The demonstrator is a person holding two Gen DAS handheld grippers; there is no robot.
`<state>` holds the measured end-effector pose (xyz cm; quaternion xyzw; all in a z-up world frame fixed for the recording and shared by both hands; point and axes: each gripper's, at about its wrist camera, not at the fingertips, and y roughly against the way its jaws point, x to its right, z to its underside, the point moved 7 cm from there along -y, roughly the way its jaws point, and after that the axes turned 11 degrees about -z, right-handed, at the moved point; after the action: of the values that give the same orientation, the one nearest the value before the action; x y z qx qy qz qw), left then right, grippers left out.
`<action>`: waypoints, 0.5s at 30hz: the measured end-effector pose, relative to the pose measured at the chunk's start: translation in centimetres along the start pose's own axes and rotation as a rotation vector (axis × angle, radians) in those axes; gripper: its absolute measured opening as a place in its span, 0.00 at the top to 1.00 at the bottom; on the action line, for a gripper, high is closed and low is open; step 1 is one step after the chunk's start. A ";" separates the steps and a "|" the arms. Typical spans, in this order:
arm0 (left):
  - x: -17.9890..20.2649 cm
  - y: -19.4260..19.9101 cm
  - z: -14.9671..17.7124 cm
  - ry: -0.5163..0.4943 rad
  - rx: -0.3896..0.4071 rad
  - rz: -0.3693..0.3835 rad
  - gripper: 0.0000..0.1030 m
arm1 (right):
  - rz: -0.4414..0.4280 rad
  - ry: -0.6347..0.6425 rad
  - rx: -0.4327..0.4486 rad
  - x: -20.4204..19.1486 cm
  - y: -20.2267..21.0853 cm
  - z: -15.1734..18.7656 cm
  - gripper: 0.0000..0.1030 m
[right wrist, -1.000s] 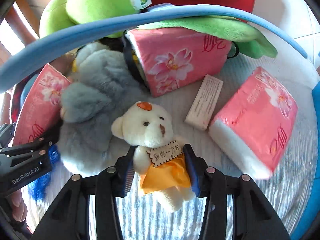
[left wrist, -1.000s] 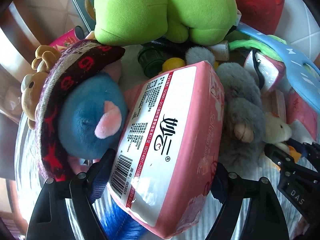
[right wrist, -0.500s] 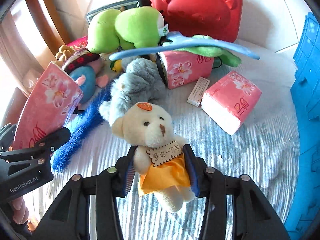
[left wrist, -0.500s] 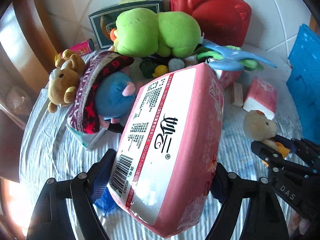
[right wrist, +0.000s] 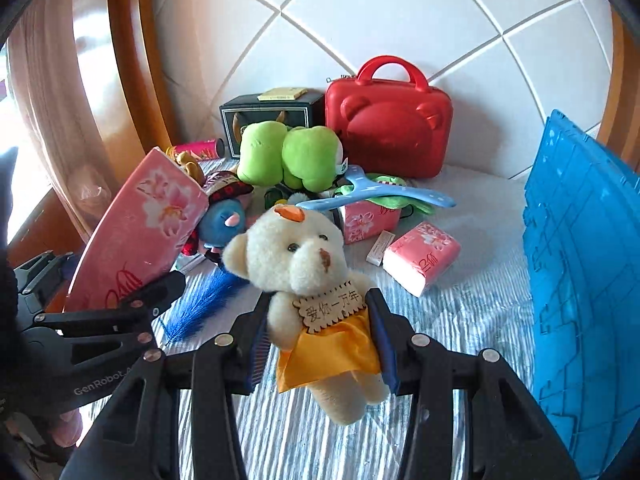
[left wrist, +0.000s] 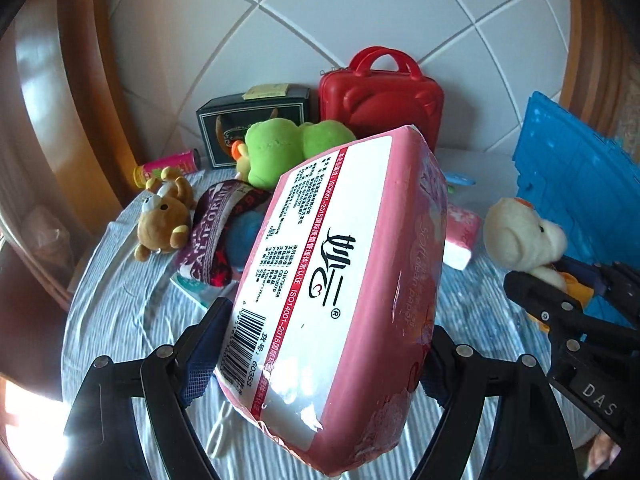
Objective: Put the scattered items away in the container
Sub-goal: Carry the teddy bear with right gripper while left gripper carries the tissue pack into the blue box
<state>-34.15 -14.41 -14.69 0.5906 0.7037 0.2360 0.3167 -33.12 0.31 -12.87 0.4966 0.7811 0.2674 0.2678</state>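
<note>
My left gripper (left wrist: 320, 344) is shut on a large pink tissue pack (left wrist: 340, 280) and holds it high above the table; the pack also shows in the right wrist view (right wrist: 140, 232). My right gripper (right wrist: 320, 344) is shut on a small white teddy bear (right wrist: 304, 264) in a yellow dress, held in the air; the bear also shows in the left wrist view (left wrist: 520, 236). The blue crate (right wrist: 580, 264) stands at the right, beside the right gripper.
On the striped cloth lie a green frog plush (right wrist: 288, 152), a blue plush (right wrist: 224, 220), a brown bear (left wrist: 164, 220), two pink tissue packs (right wrist: 420, 256), a blue hanger (right wrist: 380, 196) and a blue feather (right wrist: 200, 304). A red case (right wrist: 392, 128) and a dark box (left wrist: 252, 124) stand at the tiled wall.
Both grippers have lifted up and back from the pile with the tissue pack and the white bear. The wall and the blue crate have come into view.
</note>
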 end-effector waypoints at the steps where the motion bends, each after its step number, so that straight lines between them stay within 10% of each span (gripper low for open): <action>1: 0.3 0.9 0.0 -0.001 0.013 0.001 0.20 | 0.000 0.008 0.015 0.2 1.1 0.0 0.57; 15: 13.5 14.2 -0.5 0.085 0.182 0.022 0.20 | 0.073 0.063 0.199 8.1 16.9 0.5 0.57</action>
<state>-26.20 1.60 -6.57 0.6143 0.7284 0.1993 0.2289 -25.01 13.95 -2.90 0.5401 0.7933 0.2137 0.1825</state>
